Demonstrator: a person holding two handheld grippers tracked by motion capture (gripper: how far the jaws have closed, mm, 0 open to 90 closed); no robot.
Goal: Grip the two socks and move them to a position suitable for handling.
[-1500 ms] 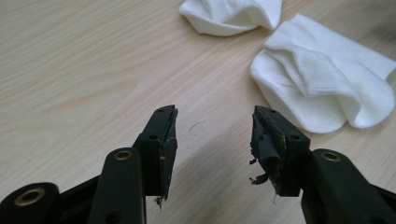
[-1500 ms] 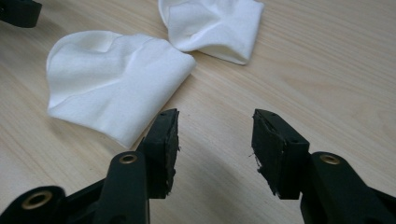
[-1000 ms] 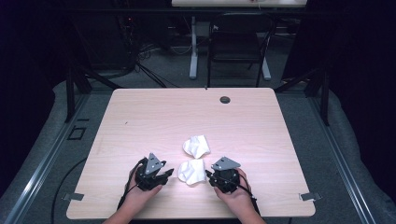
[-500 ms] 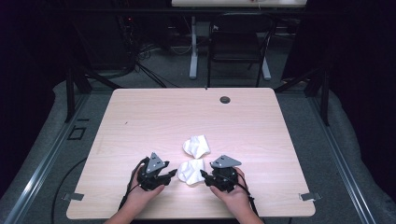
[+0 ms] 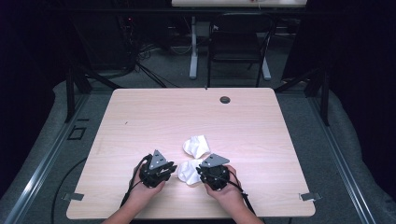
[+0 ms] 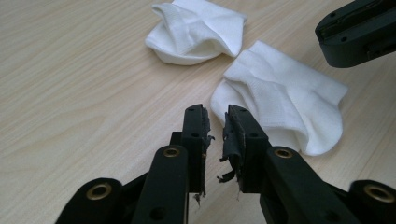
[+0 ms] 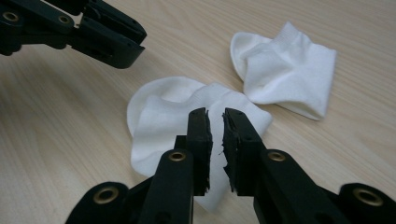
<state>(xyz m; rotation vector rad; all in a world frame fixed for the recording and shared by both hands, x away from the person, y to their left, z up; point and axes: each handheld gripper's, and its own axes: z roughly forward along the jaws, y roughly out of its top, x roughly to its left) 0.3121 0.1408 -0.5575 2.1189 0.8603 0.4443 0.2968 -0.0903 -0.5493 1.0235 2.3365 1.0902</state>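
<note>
Two white socks lie on the counter [image 5: 140, 121] near the person's edge. The near sock [image 5: 189, 171] sits between both tongs; the far sock [image 5: 196, 145] lies just beyond, touching or almost. The left tongs [image 6: 215, 122] and right tongs [image 7: 215, 122] have just been closing and stand nearly clenched with nothing between them. I'd say the work is barely begun: neither sock is lifted. No writing is readable.

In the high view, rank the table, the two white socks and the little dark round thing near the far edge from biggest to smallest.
1. Table, by far the largest.
2. The near sock and the far sock look about alike; both are crumpled, so I won't rank them.
3. Dark round thing, smallest.
</note>
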